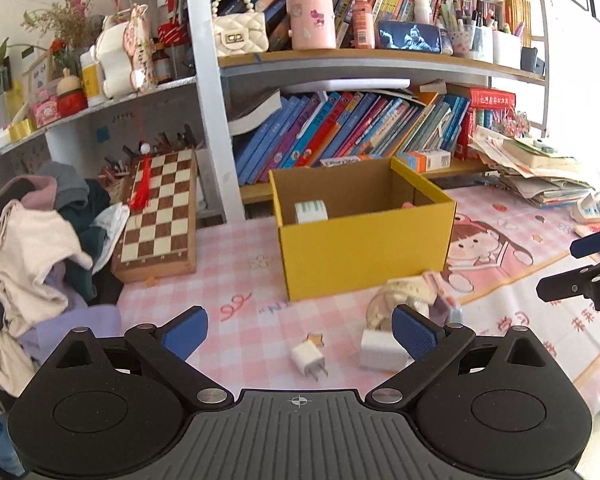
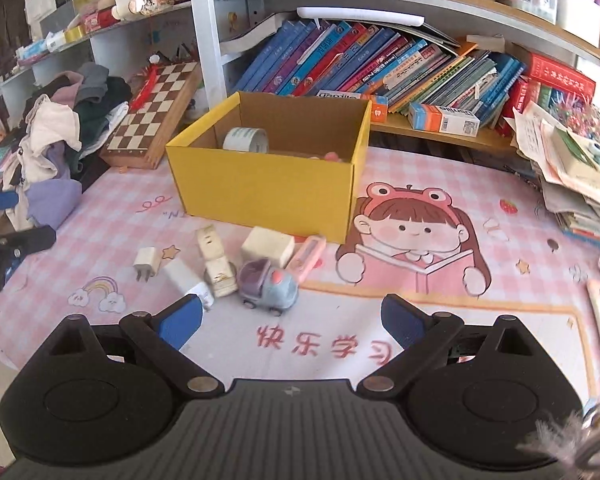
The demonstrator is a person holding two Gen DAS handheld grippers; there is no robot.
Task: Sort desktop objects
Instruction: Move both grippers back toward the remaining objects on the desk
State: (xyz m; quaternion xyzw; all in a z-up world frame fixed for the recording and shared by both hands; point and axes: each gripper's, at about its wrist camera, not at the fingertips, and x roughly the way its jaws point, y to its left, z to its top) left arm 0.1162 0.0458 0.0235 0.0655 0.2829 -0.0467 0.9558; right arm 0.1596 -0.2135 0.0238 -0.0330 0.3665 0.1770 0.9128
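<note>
One yellow box [image 2: 260, 196] holds one tape roll [image 2: 246, 140]. Two white chargers [image 2: 146, 262] [image 2: 186, 278] and one toy car [image 2: 266, 286] lie in front of it. One chessboard [image 2: 152, 112] stands nearby.

You see yellow box [image 2: 266, 196] open at 12 o'clock, tape roll [image 2: 246, 140] inside | small plug [image 2: 145, 263], white charger [image 2: 184, 278], cream strip [image 2: 216, 264], cream block [image 2: 268, 246], pink case [image 2: 306, 258], toy car [image 2: 266, 284] clustered at its front, 11 o'clock.
</note>
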